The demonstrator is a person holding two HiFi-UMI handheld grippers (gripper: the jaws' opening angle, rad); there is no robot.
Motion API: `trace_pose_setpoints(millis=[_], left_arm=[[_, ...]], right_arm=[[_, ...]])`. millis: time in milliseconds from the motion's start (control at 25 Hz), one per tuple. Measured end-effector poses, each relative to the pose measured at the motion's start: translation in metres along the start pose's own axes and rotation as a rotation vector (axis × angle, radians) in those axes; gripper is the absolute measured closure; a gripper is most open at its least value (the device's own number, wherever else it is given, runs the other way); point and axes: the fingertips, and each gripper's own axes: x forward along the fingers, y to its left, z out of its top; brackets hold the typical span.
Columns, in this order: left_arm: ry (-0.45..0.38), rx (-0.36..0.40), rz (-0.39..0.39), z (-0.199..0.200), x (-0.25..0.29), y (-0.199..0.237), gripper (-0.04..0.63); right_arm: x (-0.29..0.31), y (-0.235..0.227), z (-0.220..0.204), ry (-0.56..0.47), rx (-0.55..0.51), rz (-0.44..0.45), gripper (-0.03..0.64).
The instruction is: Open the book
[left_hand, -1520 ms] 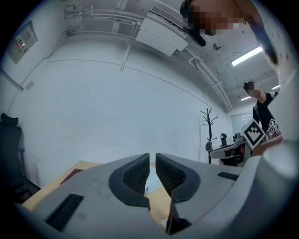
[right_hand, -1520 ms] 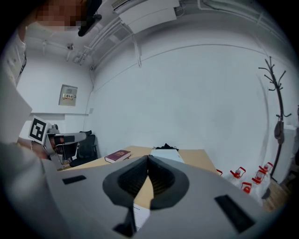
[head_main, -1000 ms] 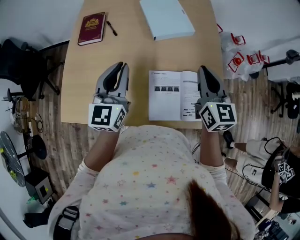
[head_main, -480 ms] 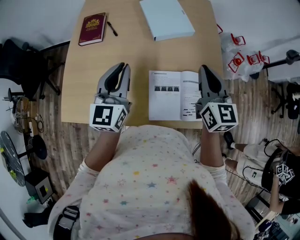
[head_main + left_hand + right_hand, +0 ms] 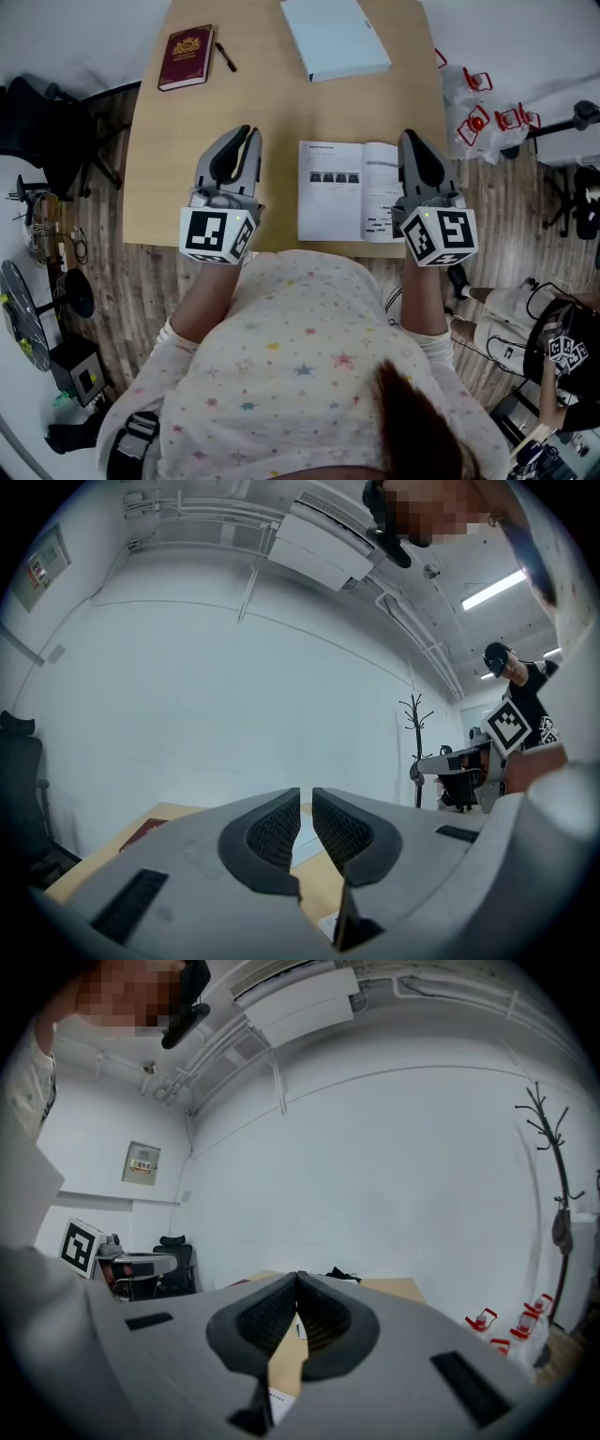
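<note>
As the left claw (image 5: 247,133) and right claw (image 5: 410,141) hang closed, empty, the book (image 5: 337,192) lies open between them.

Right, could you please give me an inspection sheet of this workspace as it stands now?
Surface: wooden table, light top.
Job's things: open book lies flat at the near edge, pages up.
Clutter: maroon book and pen at the far left corner; pale blue book, closed, at the far edge.
Grippers: left gripper is left of the open book, jaws all but closed, nothing between them; right gripper is at the open book's right edge, jaws closed, nothing gripped.
Cables: loose cables on the floor at the left.
Surroundings: black chair at the left, red-and-white items on the floor at the right, second person at the lower right.
</note>
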Motion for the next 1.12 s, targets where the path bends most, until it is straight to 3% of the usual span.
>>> trace_pose_setpoints(millis=[1120], left_arm=[[0.001, 0.000, -0.017, -0.0003, 0.0038, -0.0012, 0.549]], right_arm=[[0.0005, -0.0003, 0.0022, 0.004, -0.011, -0.010, 0.617]])
